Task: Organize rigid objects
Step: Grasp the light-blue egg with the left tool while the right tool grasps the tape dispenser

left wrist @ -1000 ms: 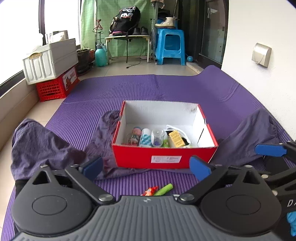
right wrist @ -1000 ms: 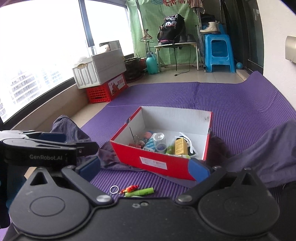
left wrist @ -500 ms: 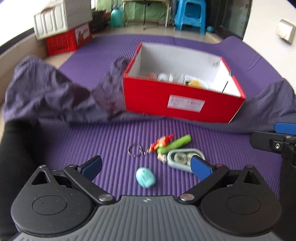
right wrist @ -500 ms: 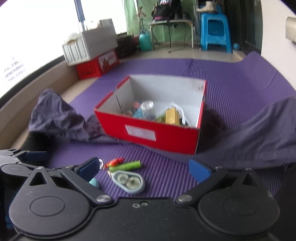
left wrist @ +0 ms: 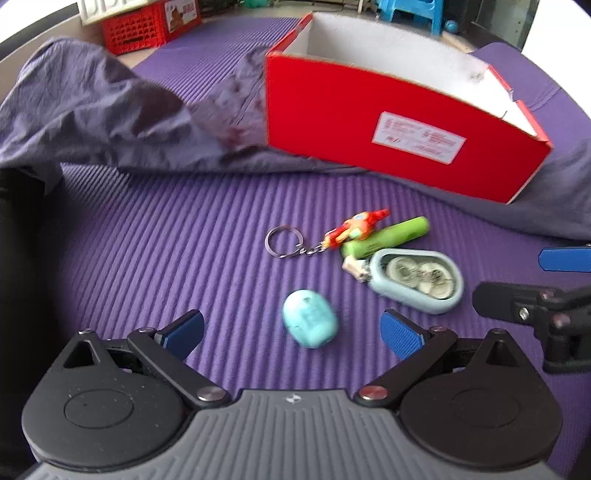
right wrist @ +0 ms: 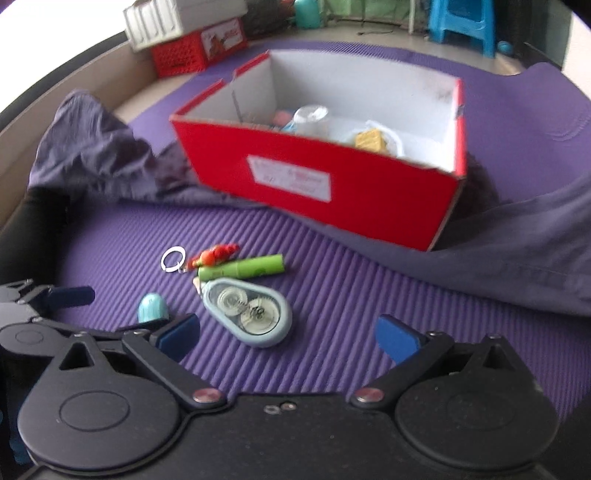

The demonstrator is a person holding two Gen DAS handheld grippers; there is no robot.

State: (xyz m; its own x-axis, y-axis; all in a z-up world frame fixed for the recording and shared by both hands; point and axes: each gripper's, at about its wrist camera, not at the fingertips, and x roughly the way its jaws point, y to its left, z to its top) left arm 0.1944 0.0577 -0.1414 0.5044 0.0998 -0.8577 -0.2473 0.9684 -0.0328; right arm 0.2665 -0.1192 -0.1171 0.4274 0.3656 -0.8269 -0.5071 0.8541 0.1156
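A red shoebox (left wrist: 402,136) (right wrist: 325,184) holding several small items stands on the purple mat. In front of it lie a red-orange keychain (left wrist: 354,230) (right wrist: 214,254), a green tube (left wrist: 388,238) (right wrist: 243,271), a pale blue correction-tape dispenser (left wrist: 417,280) (right wrist: 251,312) and a turquoise egg-shaped object (left wrist: 309,323) (right wrist: 152,307). My left gripper (left wrist: 291,334) is open and empty, low over the mat, with the egg between its fingertips. My right gripper (right wrist: 288,338) is open and empty, just behind the tape dispenser.
Purple-grey cloth (left wrist: 103,122) (right wrist: 517,258) lies bunched around both sides of the box. A red crate (left wrist: 147,26) (right wrist: 199,51) with a white box on top stands at the far left. A blue stool (right wrist: 461,26) stands beyond the mat.
Both grippers have tilted down and moved closer to the mat. The small objects, earlier barely visible at the bottom edge, are now in full view; the egg sits between the left fingertips.
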